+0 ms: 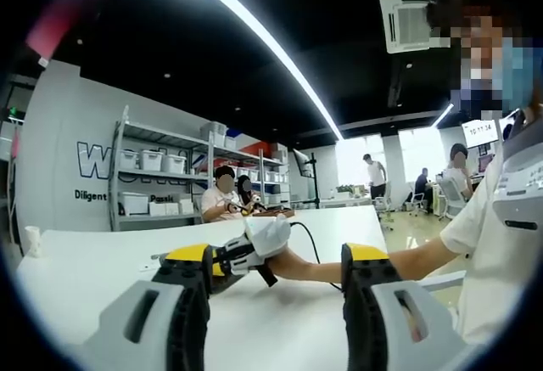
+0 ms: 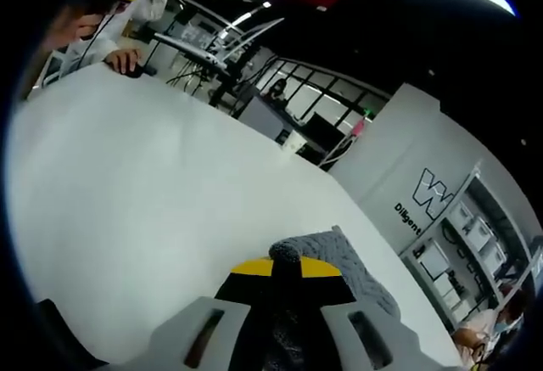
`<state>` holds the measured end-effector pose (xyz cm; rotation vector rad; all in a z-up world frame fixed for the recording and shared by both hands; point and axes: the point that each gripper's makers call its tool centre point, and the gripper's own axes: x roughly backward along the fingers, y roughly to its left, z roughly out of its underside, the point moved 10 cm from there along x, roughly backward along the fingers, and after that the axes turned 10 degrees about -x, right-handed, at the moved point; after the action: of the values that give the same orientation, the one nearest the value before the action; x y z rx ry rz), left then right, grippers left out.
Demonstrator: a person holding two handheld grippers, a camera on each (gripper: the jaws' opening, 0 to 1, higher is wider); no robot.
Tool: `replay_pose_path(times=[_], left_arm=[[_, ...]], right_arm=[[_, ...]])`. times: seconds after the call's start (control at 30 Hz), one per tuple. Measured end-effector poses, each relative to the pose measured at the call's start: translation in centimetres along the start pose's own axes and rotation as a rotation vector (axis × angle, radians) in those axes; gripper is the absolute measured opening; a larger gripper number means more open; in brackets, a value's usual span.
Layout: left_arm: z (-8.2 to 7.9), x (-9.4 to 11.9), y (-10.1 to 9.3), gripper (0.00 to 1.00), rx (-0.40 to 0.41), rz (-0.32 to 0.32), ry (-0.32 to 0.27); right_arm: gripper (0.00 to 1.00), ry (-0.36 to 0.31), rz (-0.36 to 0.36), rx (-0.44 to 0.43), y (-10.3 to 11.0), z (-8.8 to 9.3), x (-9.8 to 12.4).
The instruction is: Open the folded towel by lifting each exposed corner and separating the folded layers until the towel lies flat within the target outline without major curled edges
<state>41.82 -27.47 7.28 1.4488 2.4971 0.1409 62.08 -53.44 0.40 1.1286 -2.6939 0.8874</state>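
In the right gripper view, my right gripper (image 2: 286,267) has its yellow-tipped jaws closed together on a grey knitted towel (image 2: 348,261). A fold of the towel bulges out past the tips, above the white table (image 2: 144,184), and more of it shows dark between the jaws. In the left gripper view, my left gripper (image 1: 278,256) stands open, jaws wide apart and nothing between them. Beyond its jaws, a white-gloved hand (image 1: 270,235) holds the right gripper (image 1: 222,262) low over the table (image 1: 110,256).
A paper cup (image 1: 32,239) stands at the table's left edge. Metal shelves with white bins (image 1: 161,163) line the wall, and two people (image 1: 225,197) sit at the far end. Another person's hand (image 2: 125,62) rests on the table's far side.
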Motion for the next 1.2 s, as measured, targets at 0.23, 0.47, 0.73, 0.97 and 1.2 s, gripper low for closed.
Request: replay_pose_path(times=[0.23, 0.47, 0.73, 0.97, 1.2], left_arm=[[-0.1, 0.2, 0.0, 0.61, -0.003, -0.005, -0.003], [0.0, 0.1, 0.0, 0.6, -0.002, -0.003, 0.002], [0.0, 0.1, -0.1, 0.6, -0.001, -0.002, 0.0], [0.1, 0.1, -0.1, 0.6, -0.002, 0.001, 0.004], [0.1, 0.0, -0.2, 0.58, -0.002, 0.001, 0.006]], right_arm=[[0.01, -0.012, 0.007, 0.008, 0.0, -0.1, 0.1], [0.01, -0.029, 0.02, 0.005, -0.4, -0.3, 0.4], [0.01, -0.045, 0.029, -0.002, -0.3, -0.6, 1.1], [0.01, -0.052, 0.033, -0.008, -0.6, -0.6, 1.4], [0.0, -0.061, 0.034, -0.02, -0.9, -0.7, 1.7]])
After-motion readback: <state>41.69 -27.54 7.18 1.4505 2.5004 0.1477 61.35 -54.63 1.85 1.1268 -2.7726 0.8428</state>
